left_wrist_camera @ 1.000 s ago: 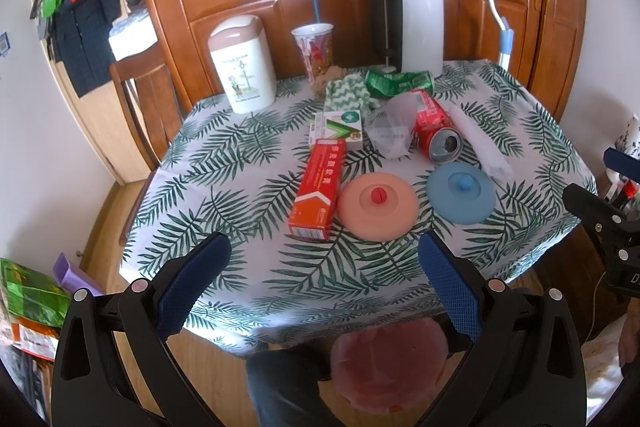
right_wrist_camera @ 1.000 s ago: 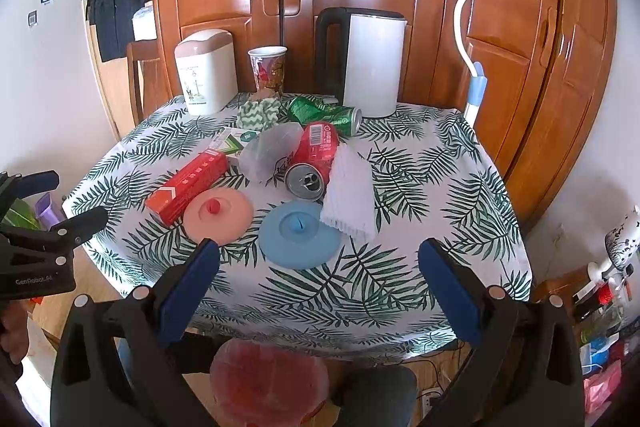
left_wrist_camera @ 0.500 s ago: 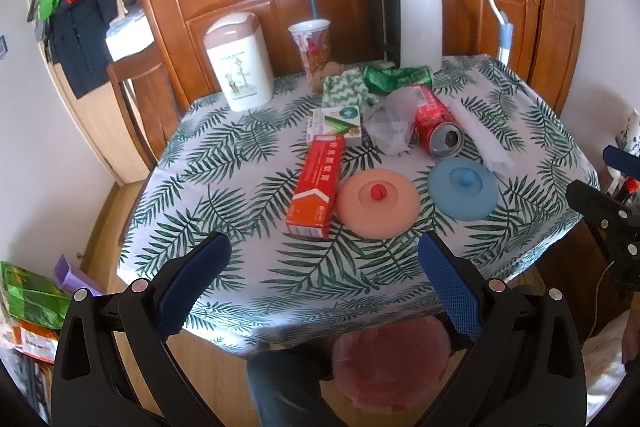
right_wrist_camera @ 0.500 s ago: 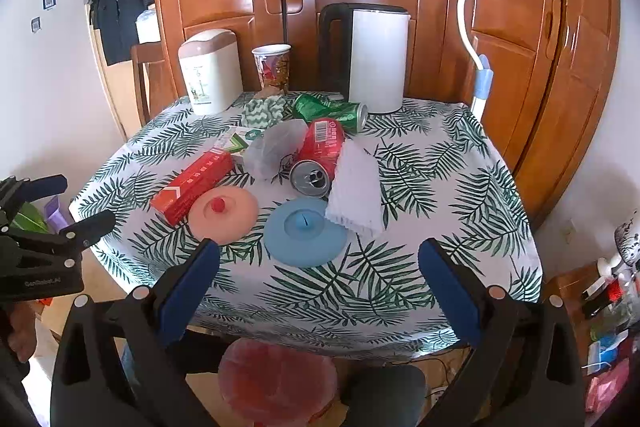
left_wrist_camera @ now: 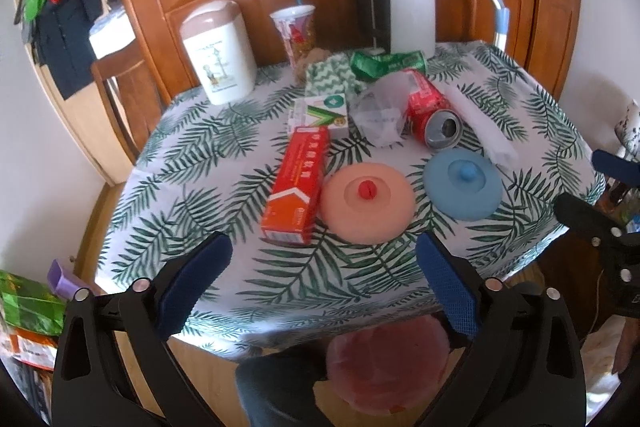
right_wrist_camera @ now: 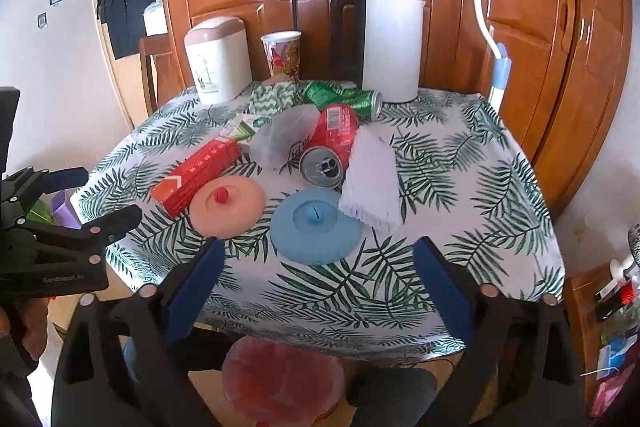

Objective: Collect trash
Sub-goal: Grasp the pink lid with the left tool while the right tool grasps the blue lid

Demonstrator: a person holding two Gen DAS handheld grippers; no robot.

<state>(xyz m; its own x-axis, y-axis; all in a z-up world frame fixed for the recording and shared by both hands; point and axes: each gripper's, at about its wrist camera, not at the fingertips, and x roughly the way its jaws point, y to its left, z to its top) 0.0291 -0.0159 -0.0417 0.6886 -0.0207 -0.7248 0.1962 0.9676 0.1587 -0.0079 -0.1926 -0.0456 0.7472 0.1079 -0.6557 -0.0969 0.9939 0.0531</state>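
Observation:
Trash lies mid-table: a red carton (left_wrist_camera: 296, 187), a small green-and-white box (left_wrist_camera: 320, 113), a crumpled clear plastic piece (left_wrist_camera: 380, 111), a red can (left_wrist_camera: 432, 111) on its side, a green can (left_wrist_camera: 388, 63) and a white tissue (left_wrist_camera: 480, 123). My left gripper (left_wrist_camera: 322, 251) hovers over the table's near edge, short of the carton, its jaws wide and closing on nothing. My right gripper (right_wrist_camera: 320, 249) hangs over the near edge in front of the blue lid (right_wrist_camera: 316, 223), jaws likewise closing with nothing between them. The red can (right_wrist_camera: 332, 143) and tissue (right_wrist_camera: 370, 183) lie beyond it.
A pink lid (left_wrist_camera: 366, 197) and blue lid (left_wrist_camera: 462, 183) lie near the front. At the back stand a white lidded bin (left_wrist_camera: 218, 53), a paper cup (left_wrist_camera: 296, 31) and a kettle (left_wrist_camera: 394, 9). A pink-lined bucket (right_wrist_camera: 280, 379) sits below the table edge by the person's legs.
Both grippers have sunk a little toward the table's near edge, and each pair of jaws stands slightly narrower than before. Nothing on the table has moved.

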